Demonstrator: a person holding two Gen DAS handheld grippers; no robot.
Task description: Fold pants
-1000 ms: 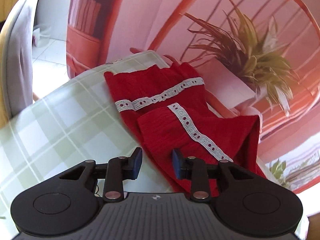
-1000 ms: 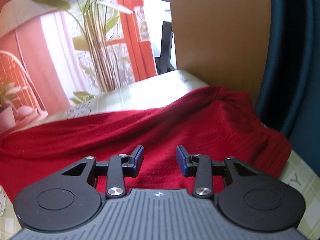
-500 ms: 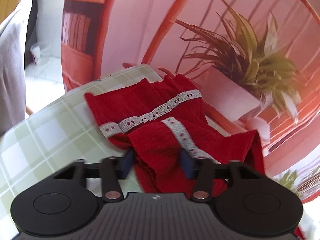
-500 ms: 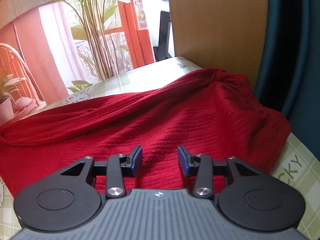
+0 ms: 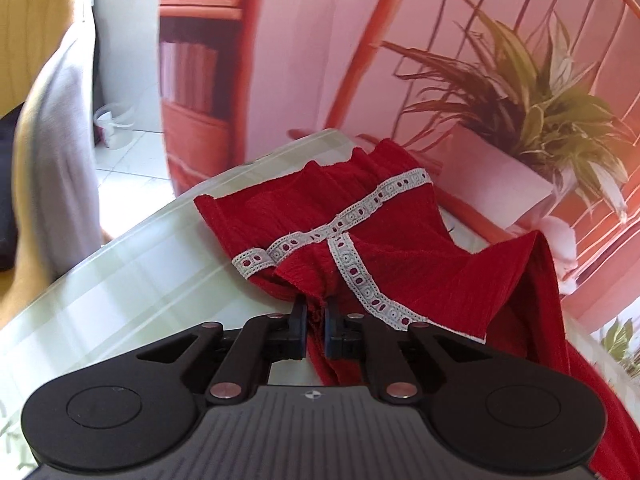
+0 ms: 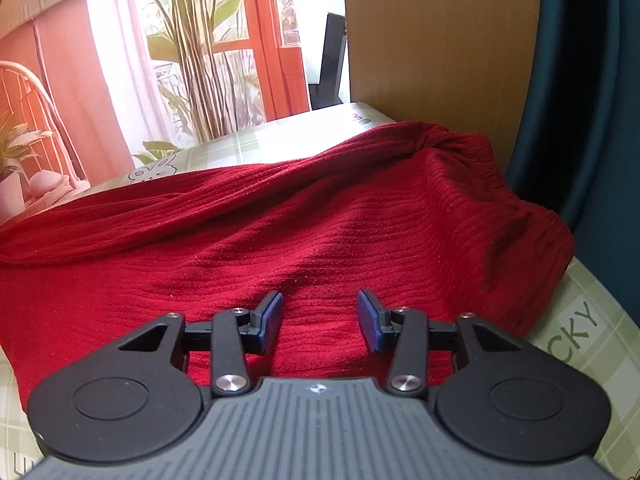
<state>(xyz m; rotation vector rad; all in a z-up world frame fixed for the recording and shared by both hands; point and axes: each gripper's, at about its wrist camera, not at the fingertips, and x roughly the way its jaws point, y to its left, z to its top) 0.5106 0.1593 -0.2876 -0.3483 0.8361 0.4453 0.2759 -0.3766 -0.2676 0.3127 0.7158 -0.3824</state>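
Change since a second before: left gripper (image 5: 316, 312) went from jaws apart over the hem to pinched on it; right gripper (image 6: 319, 312) barely shifted.
Left gripper: jaws nearly together, a bunched fold of red cloth squeezed between the two blue pads.
Right gripper: jaws about half apart, hovering low over the cloth, nothing clamped; contact with the fabric could not be told.
Pants (image 5: 400, 256): one red ribbed pair (image 6: 280, 232), spread across the table.
Lace trim: two white eyelet strips (image 5: 352, 216), one per leg end, meeting just above the left gripper's pinch.
Table (image 5: 132, 280): one, under a pale green checked cover (image 6: 592, 320).
Background: one potted plant (image 5: 552, 120) beyond the leg ends; one wooden panel (image 6: 436, 40) behind the other end of the pants.
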